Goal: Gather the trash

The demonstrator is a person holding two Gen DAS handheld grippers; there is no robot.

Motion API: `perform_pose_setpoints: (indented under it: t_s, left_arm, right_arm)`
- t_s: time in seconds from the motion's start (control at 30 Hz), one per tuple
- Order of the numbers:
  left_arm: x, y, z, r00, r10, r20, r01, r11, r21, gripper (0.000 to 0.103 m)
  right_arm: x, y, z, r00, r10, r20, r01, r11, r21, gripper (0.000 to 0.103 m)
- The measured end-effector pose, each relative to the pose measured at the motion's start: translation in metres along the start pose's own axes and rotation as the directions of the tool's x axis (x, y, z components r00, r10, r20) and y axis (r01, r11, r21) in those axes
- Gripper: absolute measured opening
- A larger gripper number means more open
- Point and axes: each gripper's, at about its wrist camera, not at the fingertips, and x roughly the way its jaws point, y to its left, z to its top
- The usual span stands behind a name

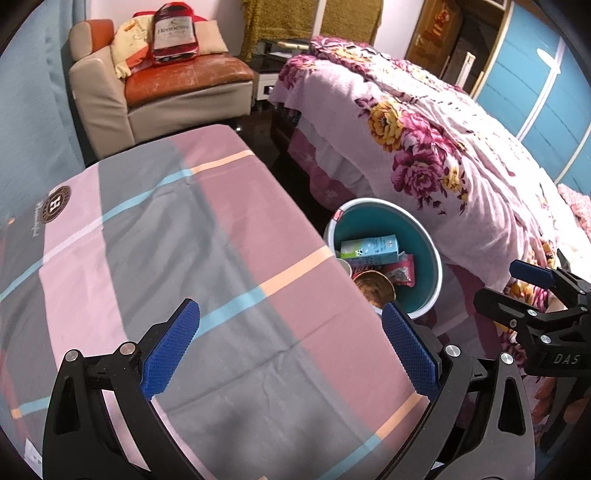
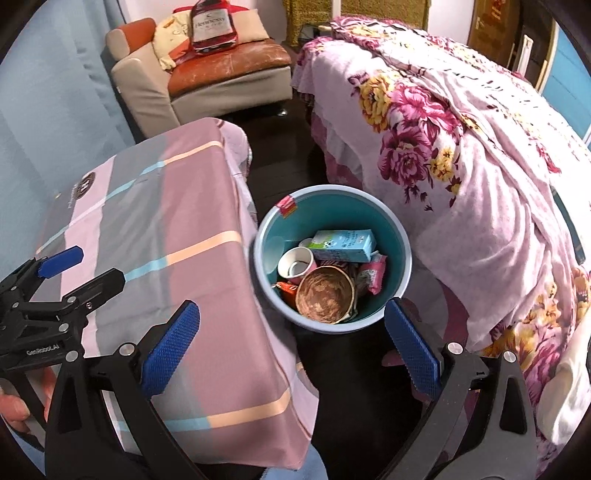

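Observation:
A teal bin [image 2: 400, 236] stands on the dark floor between the table and the bed; it also shows in the left wrist view [image 1: 430, 251]. It holds a blue milk carton [image 2: 343, 242], a paper cup [image 2: 295, 260], a brown paper bowl [image 2: 325, 299] and pink wrappers [image 2: 373, 277]. My left gripper [image 1: 290, 347] is open and empty above the table's checked cloth [image 1: 184, 258]. My right gripper [image 2: 291, 347] is open and empty, above the table's edge and the bin's near side.
A bed with a floral cover [image 2: 461, 155] rises right of the bin. A sofa [image 1: 177, 92] with a Hennessy bag [image 1: 173, 33] stands at the back. The table edge [image 2: 255, 236] touches the bin's left side. Dark floor [image 2: 354, 369] lies before the bin.

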Motion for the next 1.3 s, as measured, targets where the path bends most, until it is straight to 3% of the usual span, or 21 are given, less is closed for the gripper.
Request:
perform_pose_setpoints:
  t_s: [0.73, 1.3]
  left_arm:
    - [-0.018, 0.019, -0.021, 0.998, 0.058, 0.039, -0.056, 0.997, -0.051, 0.099]
    - [-0.005, 0.021, -0.025, 0.993, 0.11, 0.052, -0.108, 0.993, -0.039, 0.099]
  right_arm:
    - [-0.012, 0.032, -0.011, 0.999, 0.026, 0.027, -0.024, 0.997, -0.076, 0.096]
    - [0.012, 0.019, -0.012, 1.0, 0.023, -0.001, -0.023, 0.999, -0.036, 0.096]
